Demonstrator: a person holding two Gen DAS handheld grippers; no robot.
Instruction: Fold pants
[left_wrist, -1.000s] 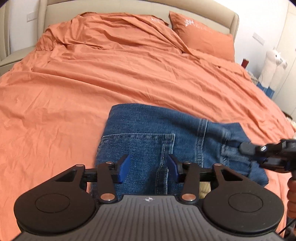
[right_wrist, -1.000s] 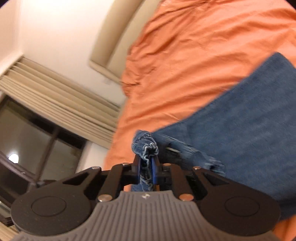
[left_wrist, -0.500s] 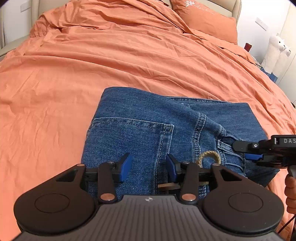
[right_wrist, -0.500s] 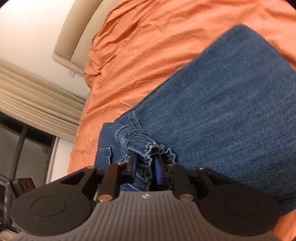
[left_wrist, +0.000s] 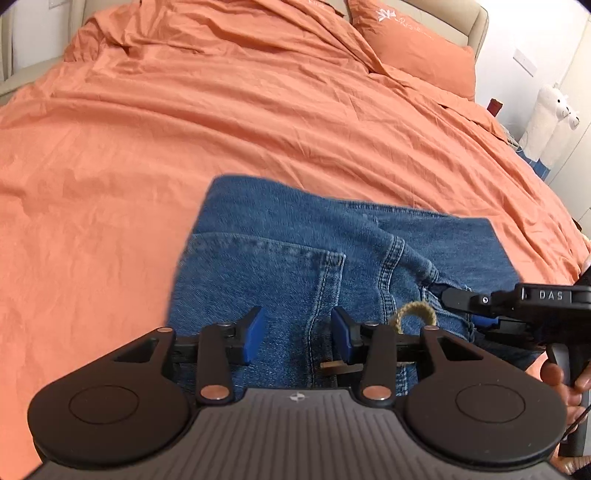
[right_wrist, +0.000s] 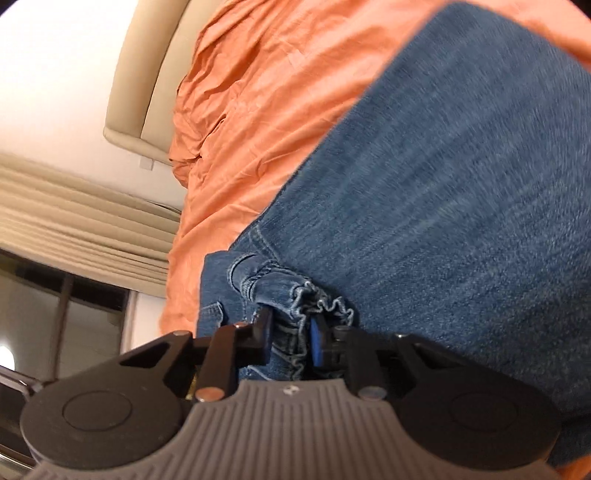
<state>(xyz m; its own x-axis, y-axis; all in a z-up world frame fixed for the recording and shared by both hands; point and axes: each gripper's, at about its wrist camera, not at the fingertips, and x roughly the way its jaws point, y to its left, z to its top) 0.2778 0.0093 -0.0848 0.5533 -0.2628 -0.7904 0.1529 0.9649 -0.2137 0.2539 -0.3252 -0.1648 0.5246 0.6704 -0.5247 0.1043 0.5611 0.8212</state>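
Observation:
Blue jeans (left_wrist: 295, 266) lie folded on the orange bedspread (left_wrist: 184, 129), back pocket up. My left gripper (left_wrist: 295, 332) hovers open just above the waistband end, nothing between its blue pads. A twine loop (left_wrist: 415, 312) sticks up from the denim beside it. My right gripper (left_wrist: 448, 299) comes in from the right, held by a hand (left_wrist: 557, 376), its tip low on the jeans. In the right wrist view the frayed hem (right_wrist: 295, 306) is bunched between the right gripper's (right_wrist: 291, 336) pads, and the jaws are closing on it. The jeans (right_wrist: 461, 184) fill that view.
An orange pillow (left_wrist: 417, 48) and a beige headboard (left_wrist: 476, 22) lie at the far end of the bed. White plush toys (left_wrist: 550, 118) stand by the wall at the right. A curtain (right_wrist: 74, 221) and a dark window (right_wrist: 74, 314) are off the bed's side.
My right gripper has come down with the hem and laid that end onto the folded jeans. Its jaws have parted a little around the bunched hem. The left gripper has stayed put, open.

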